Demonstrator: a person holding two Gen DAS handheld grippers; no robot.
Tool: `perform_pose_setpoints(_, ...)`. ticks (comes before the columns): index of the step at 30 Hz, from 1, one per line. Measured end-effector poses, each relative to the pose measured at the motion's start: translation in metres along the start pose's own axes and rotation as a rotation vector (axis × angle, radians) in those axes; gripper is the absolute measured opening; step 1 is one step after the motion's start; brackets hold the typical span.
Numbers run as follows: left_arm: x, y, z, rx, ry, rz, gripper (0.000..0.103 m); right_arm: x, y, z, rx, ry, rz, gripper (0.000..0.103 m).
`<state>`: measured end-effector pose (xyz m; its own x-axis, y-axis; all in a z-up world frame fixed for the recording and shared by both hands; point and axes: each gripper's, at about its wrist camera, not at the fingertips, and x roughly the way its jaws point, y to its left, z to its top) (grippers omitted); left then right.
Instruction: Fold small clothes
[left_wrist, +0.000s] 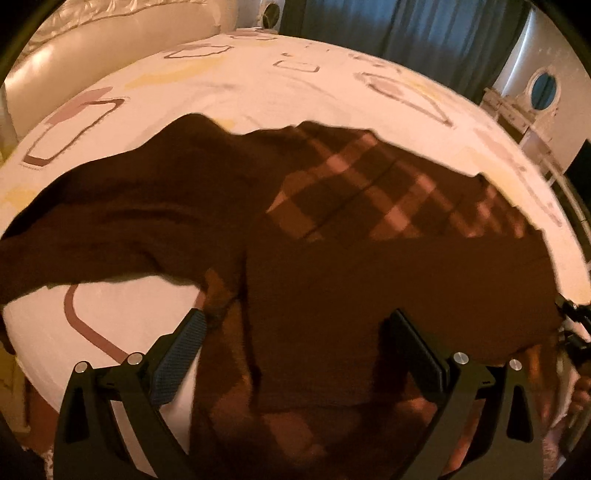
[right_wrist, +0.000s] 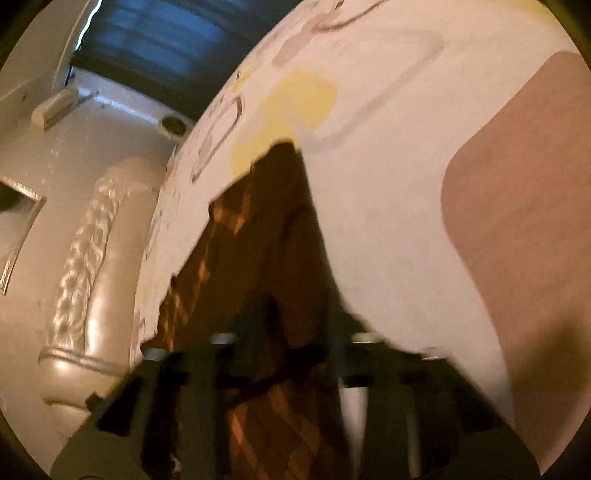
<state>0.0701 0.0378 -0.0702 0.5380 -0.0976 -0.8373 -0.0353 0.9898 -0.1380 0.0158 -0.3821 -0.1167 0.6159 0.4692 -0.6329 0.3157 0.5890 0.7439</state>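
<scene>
A dark brown knitted sweater (left_wrist: 332, 221) with a pale argyle diamond panel lies rumpled on the patterned bedsheet (left_wrist: 258, 85). The left gripper (left_wrist: 295, 332) hangs over its hem, 2 ribbed pads wide apart and empty. The blurred right gripper (right_wrist: 288, 332) is pinched tight on the sweater's edge.

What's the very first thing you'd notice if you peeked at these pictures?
The big dark brown checked garment spread across the middle of the white patterned bedsheet grabs the eye first. Next come the black jaws of the left gripper, standing wide open just above the cloth's near edge. In the blurred right wrist view, the right gripper is closed on the same cloth.
</scene>
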Motion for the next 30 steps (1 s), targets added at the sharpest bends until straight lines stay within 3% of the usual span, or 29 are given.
perform_pose_setpoints(9,0.006,0.001,-0.004,0.025,-0.022,0.026,0.099,-0.006,-0.007,-0.010,-0.050,-0.019,0.000,0.007)
perform_pose_setpoints(15,0.004,0.005,-0.002,0.017,-0.021,-0.004,0.099,-0.020,-0.016,-0.001,0.048,-0.057,0.094,0.018)
perform_pose_setpoints(18,-0.003,0.015,-0.001,-0.013,-0.015,-0.068,0.099,-0.027,-0.021,-0.001,0.077,-0.062,0.108,0.024)
perform_pose_setpoints(25,-0.017,0.066,0.003,-0.190,0.023,-0.415,0.099,-0.030,-0.021,-0.011,0.086,-0.061,0.107,0.029)
perform_pose_setpoints(27,-0.018,0.072,0.005,-0.204,0.042,-0.464,0.099,-0.028,-0.019,-0.013,0.085,-0.063,0.106,0.032)
perform_pose_setpoints(30,-0.020,0.066,0.004,-0.173,0.053,-0.472,0.099,-0.028,-0.017,-0.015,0.077,-0.067,0.101,0.034)
